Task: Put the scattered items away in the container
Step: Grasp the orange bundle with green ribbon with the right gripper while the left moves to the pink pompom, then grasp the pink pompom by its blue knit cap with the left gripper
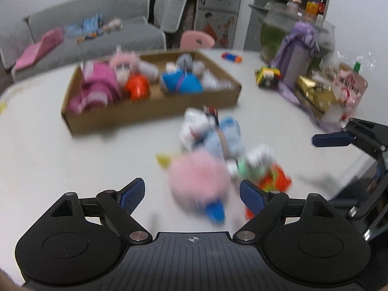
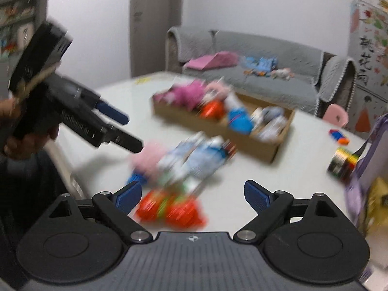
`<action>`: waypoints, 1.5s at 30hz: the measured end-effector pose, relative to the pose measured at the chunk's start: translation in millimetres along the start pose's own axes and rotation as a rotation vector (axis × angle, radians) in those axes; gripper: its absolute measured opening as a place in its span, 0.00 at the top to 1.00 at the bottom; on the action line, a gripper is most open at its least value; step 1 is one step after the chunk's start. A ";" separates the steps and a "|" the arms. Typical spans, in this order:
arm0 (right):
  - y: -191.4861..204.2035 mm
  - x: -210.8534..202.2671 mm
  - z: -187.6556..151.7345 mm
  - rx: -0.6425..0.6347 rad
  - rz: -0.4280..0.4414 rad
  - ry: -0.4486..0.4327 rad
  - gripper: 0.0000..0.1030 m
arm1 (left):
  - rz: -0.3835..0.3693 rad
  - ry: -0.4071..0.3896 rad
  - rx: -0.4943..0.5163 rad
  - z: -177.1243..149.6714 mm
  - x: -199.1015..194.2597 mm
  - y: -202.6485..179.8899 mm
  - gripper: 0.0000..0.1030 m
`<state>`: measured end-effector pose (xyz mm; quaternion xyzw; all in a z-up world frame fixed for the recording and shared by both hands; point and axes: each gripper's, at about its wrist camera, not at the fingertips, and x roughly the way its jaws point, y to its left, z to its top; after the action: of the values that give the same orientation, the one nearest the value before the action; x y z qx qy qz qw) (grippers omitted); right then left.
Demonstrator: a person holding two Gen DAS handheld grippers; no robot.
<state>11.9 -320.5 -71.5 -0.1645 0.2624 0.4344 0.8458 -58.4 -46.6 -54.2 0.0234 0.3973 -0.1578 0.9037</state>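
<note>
A cube (image 1: 268,75), a purple bag (image 1: 297,55) and snack packs (image 1: 315,92) crowd the table's (image 1: 48,150) right side. The box (image 1: 150,111) holds toys, well beyond both grippers. Loose toys lie between: a pink plush (image 1: 198,179) just ahead of the left gripper (image 1: 192,194), an orange toy (image 2: 169,208) before the right gripper (image 2: 192,194). Both are spread wide, empty.

Shallow cardboard box (image 1: 150,111) on white table, holding pink, orange and blue toys, blurred heap of plush toys (image 1: 208,155) lying loose just in front of it
</note>
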 end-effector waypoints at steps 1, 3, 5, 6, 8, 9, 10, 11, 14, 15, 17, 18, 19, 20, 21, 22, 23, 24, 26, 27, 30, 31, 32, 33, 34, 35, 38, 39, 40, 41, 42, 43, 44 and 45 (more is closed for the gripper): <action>5.5 3.3 -1.6 -0.006 0.009 0.004 0.11 | -0.010 0.007 -0.004 -5.1 -0.6 -2.5 0.13; 10.9 12.2 -2.7 -0.003 0.008 0.009 0.09 | -0.033 0.021 -0.017 -13.1 1.8 -4.9 0.13; 16.3 23.8 -1.7 -0.009 -0.003 0.007 0.09 | -0.046 0.031 -0.022 -13.7 7.3 -9.1 0.13; 15.7 27.2 -3.1 -0.002 -0.008 0.007 0.09 | -0.043 0.029 -0.021 -15.2 10.2 -11.2 0.13; 16.6 35.2 -3.0 0.007 -0.019 0.003 0.08 | -0.028 0.026 -0.022 -13.7 17.3 -14.5 0.13; 14.6 40.3 -2.3 0.014 -0.026 0.004 0.07 | -0.024 0.026 -0.029 -13.2 21.5 -15.4 0.13; 14.1 44.6 -2.9 0.022 -0.032 0.010 0.06 | -0.018 0.030 -0.043 -11.4 27.2 -15.3 0.13; 13.1 49.1 -2.1 0.026 -0.038 0.013 0.06 | -0.014 0.034 -0.053 -10.8 31.7 -14.9 0.13; 8.6 55.6 -2.4 0.034 -0.048 0.023 0.07 | 0.014 0.045 -0.062 -10.0 41.1 -12.6 0.13; 5.8 60.4 -0.9 0.043 -0.046 0.029 0.10 | 0.031 0.046 -0.060 -11.0 41.7 -9.9 0.13; 3.1 56.8 -5.5 0.068 -0.044 0.037 0.21 | 0.070 0.045 -0.072 -13.9 39.0 -0.9 0.13; 6.1 51.3 -14.3 0.085 -0.044 0.036 0.28 | 0.086 0.042 -0.087 -15.5 36.1 6.2 0.13; 6.8 47.1 -19.1 0.106 -0.043 0.032 0.30 | 0.098 0.037 -0.108 -17.1 32.5 14.0 0.13; 6.5 43.2 -22.9 0.126 -0.043 0.031 0.31 | 0.113 0.033 -0.134 -18.9 29.1 22.7 0.13; 3.7 42.9 -23.3 0.140 -0.045 0.028 0.33 | 0.132 0.031 -0.159 -20.2 26.3 31.1 0.13; 5.0 40.5 -25.5 0.146 -0.051 0.027 0.33 | 0.153 0.030 -0.190 -21.4 23.5 40.2 0.13; 5.4 39.8 -25.8 0.147 -0.056 0.027 0.33 | 0.164 0.026 -0.217 -22.1 20.3 48.1 0.14; 6.0 39.3 -26.2 0.144 -0.055 0.026 0.33 | 0.164 0.020 -0.238 -23.6 17.0 54.7 0.14; 7.1 39.0 -26.8 0.136 -0.055 0.027 0.33 | 0.159 0.022 -0.253 -23.7 13.3 59.2 0.14; 6.7 39.9 -26.9 0.133 -0.055 0.029 0.32 | 0.149 0.024 -0.249 -23.5 12.6 57.6 0.14; 9.0 40.0 -28.5 0.110 -0.062 0.034 0.29 | 0.109 0.019 -0.159 -20.6 12.7 38.3 0.14; 10.3 40.2 -28.6 0.103 -0.061 0.037 0.29 | 0.102 0.013 -0.113 -18.6 14.0 28.4 0.13; 11.2 40.1 -28.6 0.097 -0.059 0.037 0.29 | 0.095 0.006 -0.073 -16.9 15.4 20.0 0.13; 12.4 39.8 -28.2 0.092 -0.059 0.035 0.28 | 0.082 -0.001 -0.037 -14.3 17.6 12.7 0.12; 12.7 39.3 -28.1 0.090 -0.060 0.033 0.28 | 0.068 -0.005 -0.007 -11.6 20.5 7.2 0.12; 12.6 39.4 -27.8 0.092 -0.061 0.033 0.27 | 0.059 -0.005 0.018 -9.9 24.2 3.2 0.12; 9.2 39.5 -27.4 0.106 -0.065 0.030 0.24 | 0.065 0.005 0.076 -2.6 40.5 -2.0 0.10; 7.8 39.6 -27.1 0.109 -0.067 0.027 0.22 | 0.066 0.011 0.085 -1.0 45.3 -1.6 0.10; 6.4 40.3 -26.5 0.114 -0.066 0.025 0.22 | 0.063 0.021 0.092 0.6 51.1 -1.2 0.10; 5.1 41.3 -26.4 0.122 -0.063 0.026 0.22 | 0.059 0.033 0.098 1.1 56.9 -0.1 0.10; 4.0 42.5 -26.6 0.127 -0.062 0.027 0.22 | 0.058 0.044 0.100 0.4 60.7 0.5 0.10; 3.3 43.5 -26.7 0.130 -0.059 0.030 0.23 | 0.059 0.054 0.094 -0.9 64.6 2.1 0.11; 2.7 44.5 -27.1 0.135 -0.054 0.036 0.28 | 0.057 0.051 0.083 -1.7 65.3 4.5 0.11; 2.5 44.1 -27.3 0.139 -0.048 0.036 0.32 | 0.062 0.044 0.071 -3.2 64.0 6.4 0.13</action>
<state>23.0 -304.3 -119.6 -0.1196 0.3030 0.3918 0.8604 -18.2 -57.1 -103.3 0.0714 0.4104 -0.1433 0.8977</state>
